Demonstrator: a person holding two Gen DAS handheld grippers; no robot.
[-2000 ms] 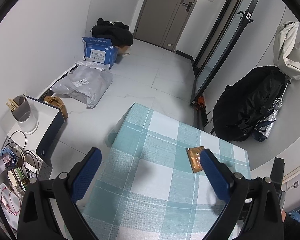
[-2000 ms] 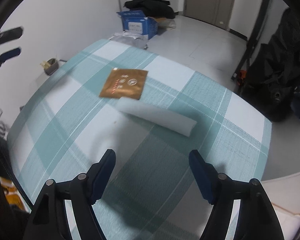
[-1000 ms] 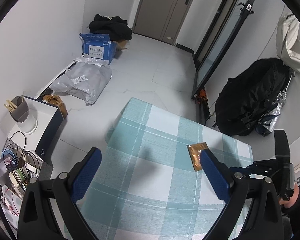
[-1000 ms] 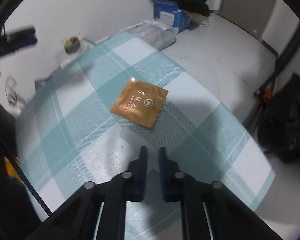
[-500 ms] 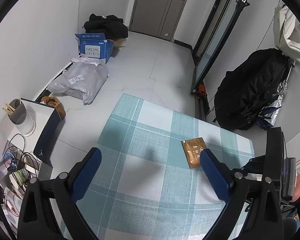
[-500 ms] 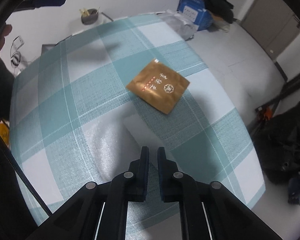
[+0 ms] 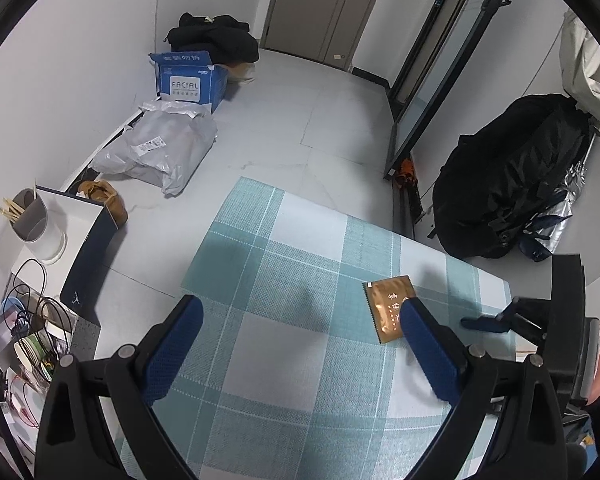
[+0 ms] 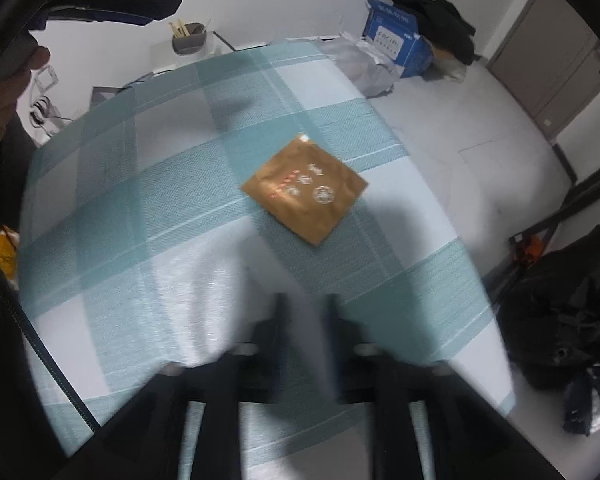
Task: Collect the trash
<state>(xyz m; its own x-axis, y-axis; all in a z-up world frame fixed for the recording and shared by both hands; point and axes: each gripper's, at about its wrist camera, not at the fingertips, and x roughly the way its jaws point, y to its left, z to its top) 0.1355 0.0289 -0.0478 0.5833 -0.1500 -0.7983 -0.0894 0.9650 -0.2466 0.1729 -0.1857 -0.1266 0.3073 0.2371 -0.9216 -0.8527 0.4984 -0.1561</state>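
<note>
Brown sachet (image 8: 305, 189) uncollected on worktop (image 7: 284, 344). Left gripper (image 7: 296, 330) fingers spread, empty. Right gripper (image 8: 306, 322) fingers just parting, blurred, nothing visibly held.

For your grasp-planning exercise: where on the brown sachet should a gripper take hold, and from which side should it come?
The brown sachet lies flat on the checked tablecloth, so there is no raised body to pinch. Probably best is a top-down approach at one free corner or edge, such as the near corner in the right wrist view, with one finger scraped under it. The right gripper has just been opening, with nothing visible between its jaws.
</note>
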